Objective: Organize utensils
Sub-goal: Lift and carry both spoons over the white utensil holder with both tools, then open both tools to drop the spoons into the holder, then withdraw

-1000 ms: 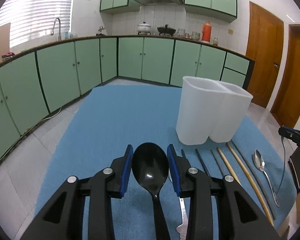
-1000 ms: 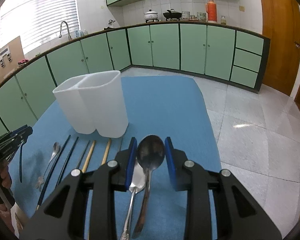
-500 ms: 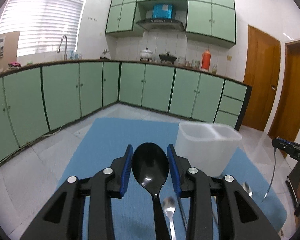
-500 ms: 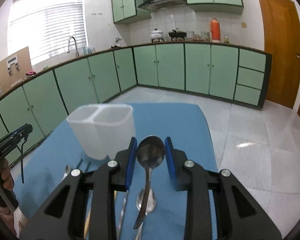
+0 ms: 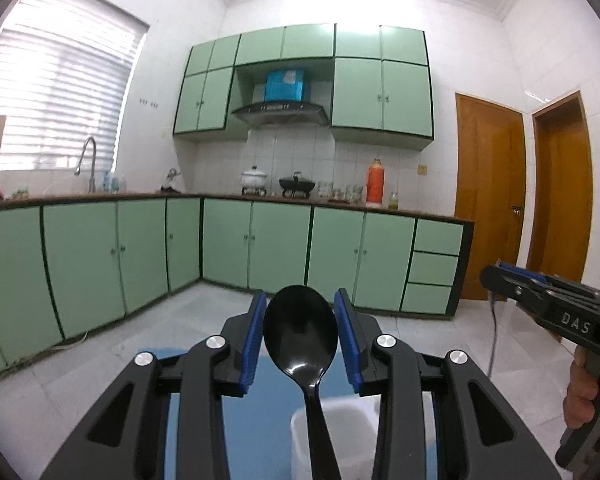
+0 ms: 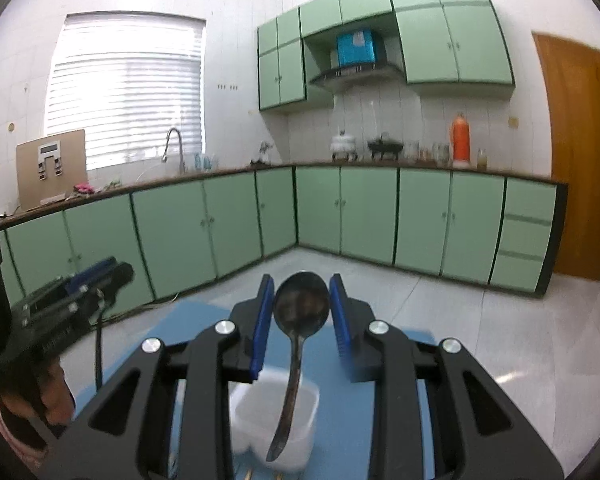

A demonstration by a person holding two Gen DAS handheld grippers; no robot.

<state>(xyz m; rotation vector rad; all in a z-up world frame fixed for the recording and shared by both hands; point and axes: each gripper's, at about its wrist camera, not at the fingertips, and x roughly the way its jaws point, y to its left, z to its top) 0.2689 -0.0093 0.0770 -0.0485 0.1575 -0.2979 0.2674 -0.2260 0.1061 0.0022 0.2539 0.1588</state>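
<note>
The left tongs (image 5: 300, 344) are clenched on a black spoon (image 5: 300, 330). Its bowl sticks up between the blue pads and its handle hangs down. The right tongs (image 6: 300, 320) are clenched on a metal spoon (image 6: 300, 308) the same way, bowl up and handle down.

The white holder (image 6: 276, 412) stands on the blue mat (image 6: 168, 328) on the desk. It is below both pairs of tongs. In the right view the metal spoon's handle hangs over the holder's open top, with its tip in front of the near wall, so it does not look to be inside yet. In the left view the black spoon's handle also crosses the holder (image 5: 340, 432), and its end runs off the bottom of the picture. Both spoons stand almost straight up and down, which suits a drop into the cup. Neither pair of tongs is clearly nearer; the right spoon looks more in line with the opening.

Counted: two spoons, one in each pair of tongs. One white holder; how many cups it has is hard to tell here. One blue mat. Thin stick ends peek out at the bottom edge of the right view, too small to count.
</note>
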